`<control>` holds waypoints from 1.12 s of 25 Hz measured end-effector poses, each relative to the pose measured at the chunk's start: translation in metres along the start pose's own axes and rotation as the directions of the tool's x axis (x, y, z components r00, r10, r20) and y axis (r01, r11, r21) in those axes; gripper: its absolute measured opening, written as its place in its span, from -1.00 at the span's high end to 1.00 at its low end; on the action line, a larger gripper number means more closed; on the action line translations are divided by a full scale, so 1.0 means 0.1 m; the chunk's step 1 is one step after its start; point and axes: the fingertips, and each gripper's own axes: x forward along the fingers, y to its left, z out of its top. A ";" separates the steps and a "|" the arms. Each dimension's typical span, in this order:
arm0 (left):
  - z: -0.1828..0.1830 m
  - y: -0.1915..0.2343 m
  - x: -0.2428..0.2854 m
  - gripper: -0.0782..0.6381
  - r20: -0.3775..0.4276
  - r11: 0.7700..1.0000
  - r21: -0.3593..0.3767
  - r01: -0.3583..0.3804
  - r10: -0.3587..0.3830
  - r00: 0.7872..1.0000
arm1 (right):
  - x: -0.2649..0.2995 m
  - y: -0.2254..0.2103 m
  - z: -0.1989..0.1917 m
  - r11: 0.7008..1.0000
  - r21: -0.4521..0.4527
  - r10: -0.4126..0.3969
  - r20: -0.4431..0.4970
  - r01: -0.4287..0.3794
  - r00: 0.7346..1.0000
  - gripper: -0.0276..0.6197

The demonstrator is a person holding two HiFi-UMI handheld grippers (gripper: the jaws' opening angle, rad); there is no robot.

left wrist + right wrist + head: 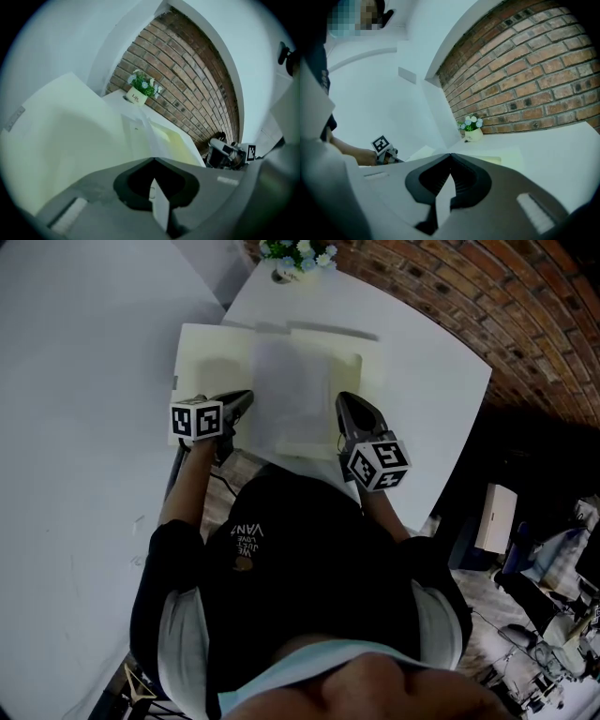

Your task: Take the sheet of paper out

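A white sheet of paper [291, 390] lies partly over an open pale yellow folder [211, 357] on the white table [422, 362]. My left gripper [240, 405] is shut on the sheet's near left edge. A sliver of the paper [159, 206] shows between its closed jaws in the left gripper view. My right gripper [349, 414] is shut on the sheet's near right edge, and in the right gripper view a strip of the paper [443, 200] is pinched between its jaws. The sheet's near edge reaches past the table's front edge, toward the person.
A small white pot of flowers [298, 257] stands at the table's far edge against the brick wall [487, 296]. The folder's raised flap [56, 131] fills the left of the left gripper view. A dark floor with clutter [534, 559] lies to the right of the table.
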 end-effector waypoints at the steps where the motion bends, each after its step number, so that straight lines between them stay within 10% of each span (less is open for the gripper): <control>1: 0.00 0.01 -0.03 0.78 0.001 1.000 0.006 -0.004 0.004 1.000 | 0.01 0.02 -0.01 1.000 -0.002 0.004 -0.001 -0.004 1.000 0.92; 28: 0.40 -0.25 -0.88 0.78 0.031 0.943 0.328 -0.057 0.050 0.998 | 0.36 0.44 -0.01 0.992 -0.049 0.115 -0.010 -0.115 0.993 0.92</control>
